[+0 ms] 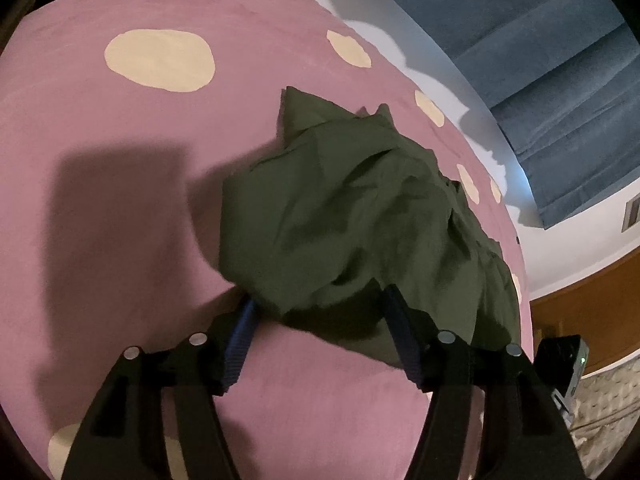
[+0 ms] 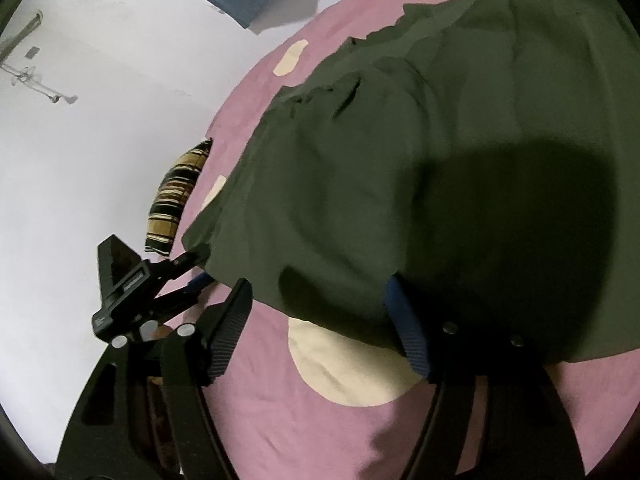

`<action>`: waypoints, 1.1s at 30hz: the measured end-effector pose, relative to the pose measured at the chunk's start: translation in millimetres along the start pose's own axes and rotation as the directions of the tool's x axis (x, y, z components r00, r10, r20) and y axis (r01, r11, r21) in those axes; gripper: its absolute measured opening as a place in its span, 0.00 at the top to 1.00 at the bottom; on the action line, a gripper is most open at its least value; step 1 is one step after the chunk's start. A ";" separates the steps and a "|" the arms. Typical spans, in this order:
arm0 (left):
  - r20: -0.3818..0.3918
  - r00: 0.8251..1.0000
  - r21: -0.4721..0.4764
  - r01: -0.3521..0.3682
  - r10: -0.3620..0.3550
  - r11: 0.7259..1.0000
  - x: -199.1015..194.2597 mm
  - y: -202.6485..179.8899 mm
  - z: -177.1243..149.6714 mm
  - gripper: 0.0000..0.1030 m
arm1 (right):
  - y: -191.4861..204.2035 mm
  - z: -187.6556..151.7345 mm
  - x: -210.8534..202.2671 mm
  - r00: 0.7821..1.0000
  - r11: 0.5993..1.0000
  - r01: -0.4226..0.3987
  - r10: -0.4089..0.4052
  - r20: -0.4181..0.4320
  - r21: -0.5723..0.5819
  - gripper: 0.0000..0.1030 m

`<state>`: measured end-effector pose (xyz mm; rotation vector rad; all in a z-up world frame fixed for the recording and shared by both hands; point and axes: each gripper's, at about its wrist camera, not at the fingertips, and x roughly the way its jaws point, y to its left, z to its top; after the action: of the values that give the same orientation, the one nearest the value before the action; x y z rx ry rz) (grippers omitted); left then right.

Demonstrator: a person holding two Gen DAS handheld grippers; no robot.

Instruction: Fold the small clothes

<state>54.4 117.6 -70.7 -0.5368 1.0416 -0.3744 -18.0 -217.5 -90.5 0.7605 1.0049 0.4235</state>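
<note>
A dark olive-green garment lies crumpled on a pink bedspread with cream spots. My left gripper stands open at the garment's near edge. The cloth drapes over both blue-padded fingertips without being pinched. In the right wrist view the same garment spreads wide. My right gripper is open too, its fingertips tucked under the near hem. The left gripper shows at the garment's left corner.
A striped pillow lies at the bed's edge by a white wall. Blue curtains hang beyond the bed's far side. A black device with a green light sits at the right edge. Bare bedspread shows below the grippers.
</note>
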 end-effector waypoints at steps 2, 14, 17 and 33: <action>0.000 1.000 0.000 0.001 -0.001 1.000 0.6 -0.2 0.1 0.38 | 2.4 0.2 -4.0 1.000 1.000 -0.003 0.003 0.002 -0.004 0.31; -0.005 1.000 0.016 0.007 -0.007 1.000 1.8 -0.1 1.9 0.35 | 10.4 97.3 -25.1 0.990 0.999 0.011 -0.016 0.139 0.033 0.31; -0.006 1.000 0.017 0.009 -0.009 1.000 2.1 0.3 2.2 0.35 | 1.9 129.6 -8.4 0.990 0.998 0.024 -0.032 0.140 0.061 0.31; -0.010 1.000 0.034 0.004 -0.003 0.999 4.6 -5.3 2.8 0.32 | -36.4 163.6 69.6 0.973 0.968 0.226 -0.229 0.017 0.107 0.29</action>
<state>58.8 111.5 -69.8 -0.5065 1.0420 -0.3979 158.0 -258.5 -107.1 0.7330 1.0794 0.1611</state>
